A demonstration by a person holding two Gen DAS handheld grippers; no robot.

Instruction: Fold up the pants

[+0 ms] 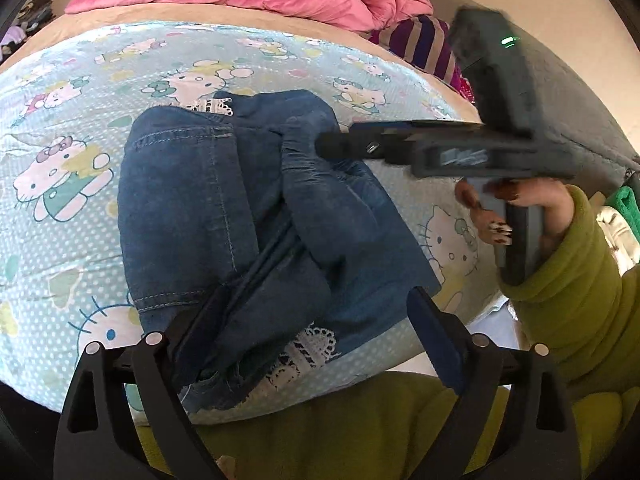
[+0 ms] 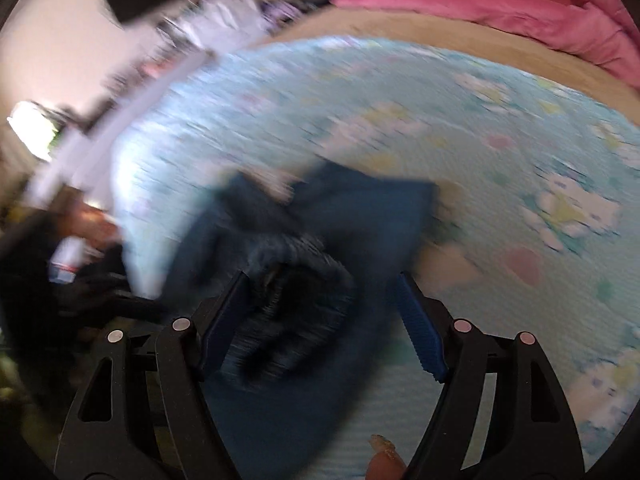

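Pants (image 1: 248, 216) lie bunched on the bed (image 1: 60, 184), long axis running from the lace hem near the person up toward the far waist. Left claw (image 1: 316, 320) hangs just over that near hem, jaws spread wide w/ denim showing between them but nothing pinched. Right claw (image 1: 332, 146) comes in from the right over the far end, released too; its own view is badly blurred. Left is nearer the hem, prob. next grab.
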